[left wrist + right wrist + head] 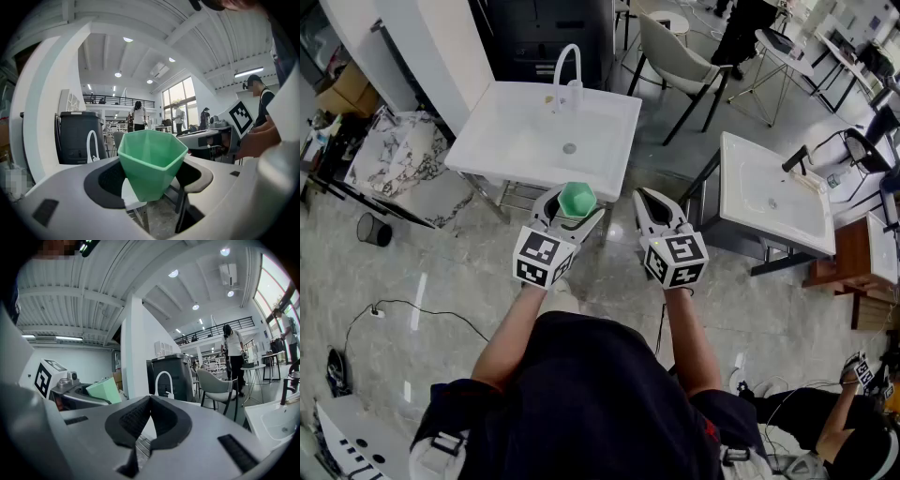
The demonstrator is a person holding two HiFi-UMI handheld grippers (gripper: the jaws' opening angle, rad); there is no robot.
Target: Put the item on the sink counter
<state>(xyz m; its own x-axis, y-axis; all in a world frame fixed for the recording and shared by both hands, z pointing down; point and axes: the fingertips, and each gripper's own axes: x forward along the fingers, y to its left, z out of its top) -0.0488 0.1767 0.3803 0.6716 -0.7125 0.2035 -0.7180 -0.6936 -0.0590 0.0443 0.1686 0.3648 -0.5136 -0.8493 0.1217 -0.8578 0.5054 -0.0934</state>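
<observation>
Left gripper [573,202] jaws clamped on green cup [151,161], mouth up, held in air. White sink bench [492,141] at 12 o'clock, apart. Right gripper [649,199] at 3 o'clock of left, jaws closed, empty.

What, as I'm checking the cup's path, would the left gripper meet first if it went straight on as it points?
Most likely the front rim of the sink counter, dead ahead of the left gripper and its green cup. It may instead clear the rim; height is hard to judge.
</observation>
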